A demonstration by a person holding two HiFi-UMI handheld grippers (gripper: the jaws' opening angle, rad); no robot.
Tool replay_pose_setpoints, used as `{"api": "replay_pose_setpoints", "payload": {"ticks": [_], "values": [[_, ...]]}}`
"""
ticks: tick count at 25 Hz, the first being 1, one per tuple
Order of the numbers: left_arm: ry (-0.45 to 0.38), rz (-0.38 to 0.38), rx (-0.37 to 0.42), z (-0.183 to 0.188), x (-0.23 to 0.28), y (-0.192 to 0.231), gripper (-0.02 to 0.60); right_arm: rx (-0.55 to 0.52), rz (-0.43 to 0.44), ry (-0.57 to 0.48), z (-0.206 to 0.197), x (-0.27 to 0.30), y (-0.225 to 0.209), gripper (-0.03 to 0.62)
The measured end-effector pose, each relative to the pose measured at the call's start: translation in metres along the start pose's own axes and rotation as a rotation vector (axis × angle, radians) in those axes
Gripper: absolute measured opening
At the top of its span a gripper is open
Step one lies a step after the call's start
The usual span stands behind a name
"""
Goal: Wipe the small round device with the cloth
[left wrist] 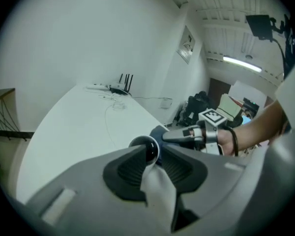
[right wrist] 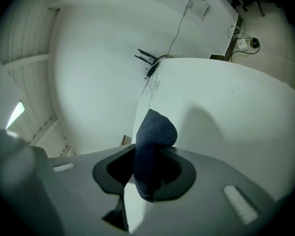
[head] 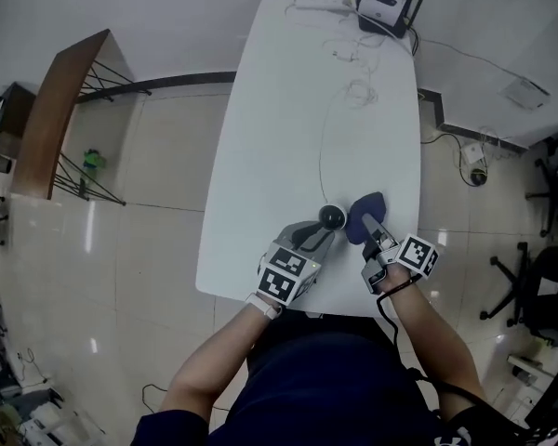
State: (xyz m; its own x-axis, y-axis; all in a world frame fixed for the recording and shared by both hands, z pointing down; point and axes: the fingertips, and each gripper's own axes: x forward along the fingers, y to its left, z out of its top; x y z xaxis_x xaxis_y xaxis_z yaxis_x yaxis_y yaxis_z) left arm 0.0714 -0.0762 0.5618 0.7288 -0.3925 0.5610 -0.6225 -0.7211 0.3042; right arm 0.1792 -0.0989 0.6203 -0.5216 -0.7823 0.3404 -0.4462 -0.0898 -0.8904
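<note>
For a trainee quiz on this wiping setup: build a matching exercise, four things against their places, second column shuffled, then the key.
1. round device
2. cloth
3. router
4. cable

A. standing at the table's far end
B. between the right gripper's jaws
C. lying along the middle of the tabletop
D. between the left gripper's jaws

Pairs: 1-D, 2-B, 3-A, 4-C.
</note>
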Motion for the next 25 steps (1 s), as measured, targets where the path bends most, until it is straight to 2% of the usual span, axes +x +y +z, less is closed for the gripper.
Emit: {"api": "replay_pose_setpoints", "payload": {"ticks": [4, 7, 9, 12, 15, 17, 18, 19, 20, 23, 25], "values": [[0.007, -0.023, 0.008, 0.004, 0.007, -0.01, 0.098, -0.121, 0.016, -0.004, 0.02, 0.004, 0.018, 0.094], [-0.007, -0.005, -0.01, 0.0, 0.006, -0.009, 0.098, -0.311, 0.081, 0.009, 0.042, 0.017, 0.062, 0.094], [-0.019, 0.011, -0.034, -0.005, 0.0, -0.009, 0.098, -0.513, 0.163, 0.065, 0.038, 0.025, 0.102, 0.094], [-0.024, 0.022, -0.098, -0.009, -0.015, -0.014, 0.098, -0.886, 0.315, 0.202, 0.0, 0.028, 0.153, 0.094], [-0.031, 0.071, -0.157, -0.022, -0.029, -0.006, 0.098, -1.246, 0.411, 0.326, -0.051, 0.022, 0.167, 0.094], [-0.033, 0.121, -0.173, -0.034, -0.036, 0.004, 0.098, -1.392, 0.454, 0.373, -0.074, 0.019, 0.17, 0.092], [-0.032, 0.146, -0.174, -0.04, -0.039, 0.008, 0.098, -1.411, 0.463, 0.378, -0.076, 0.02, 0.17, 0.092], [-0.034, 0.163, -0.18, -0.045, -0.041, 0.01, 0.098, -1.385, 0.458, 0.369, -0.069, 0.023, 0.169, 0.092], [-0.039, 0.17, -0.194, -0.046, -0.043, 0.009, 0.098, -1.315, 0.442, 0.352, -0.056, 0.03, 0.166, 0.092], [-0.052, 0.189, -0.222, -0.049, -0.049, 0.008, 0.097, -0.949, 0.365, 0.311, -0.001, 0.058, 0.153, 0.092], [-0.049, 0.206, -0.223, -0.053, -0.051, 0.009, 0.097, -0.72, 0.331, 0.323, 0.028, 0.08, 0.137, 0.092]]}}
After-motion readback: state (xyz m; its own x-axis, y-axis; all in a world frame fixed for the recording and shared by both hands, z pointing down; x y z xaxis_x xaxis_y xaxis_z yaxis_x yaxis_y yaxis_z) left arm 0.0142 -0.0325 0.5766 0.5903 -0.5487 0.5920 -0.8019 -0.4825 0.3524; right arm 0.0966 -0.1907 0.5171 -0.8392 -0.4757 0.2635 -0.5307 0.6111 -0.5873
